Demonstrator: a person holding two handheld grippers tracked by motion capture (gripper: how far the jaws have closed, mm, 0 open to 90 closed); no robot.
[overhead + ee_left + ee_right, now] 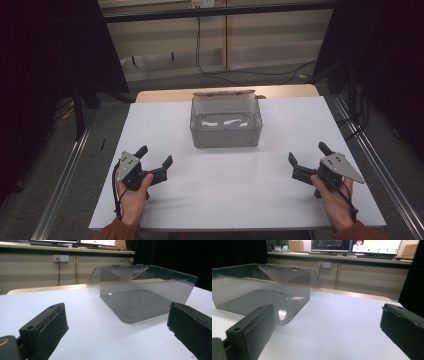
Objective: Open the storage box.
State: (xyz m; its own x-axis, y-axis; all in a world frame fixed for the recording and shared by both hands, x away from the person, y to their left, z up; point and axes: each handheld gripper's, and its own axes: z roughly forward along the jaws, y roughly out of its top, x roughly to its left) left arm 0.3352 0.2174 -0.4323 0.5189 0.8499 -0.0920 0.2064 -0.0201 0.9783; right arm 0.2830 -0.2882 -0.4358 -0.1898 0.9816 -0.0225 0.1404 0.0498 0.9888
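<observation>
High view showed the clear plastic box (226, 122), lid open, standing mid-tabletop (310, 120) ahead of and between the left hand-held gripper (155, 156) and right hand-held gripper (308, 152), both spread empty, about equally near.

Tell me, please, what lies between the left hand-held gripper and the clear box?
Nothing: between the left hand-held gripper and the clear box there is bare white tabletop, as the high view shows.

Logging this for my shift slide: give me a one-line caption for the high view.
Left gripper and right gripper, both open, flank an empty clear plastic box on the white table.
</observation>
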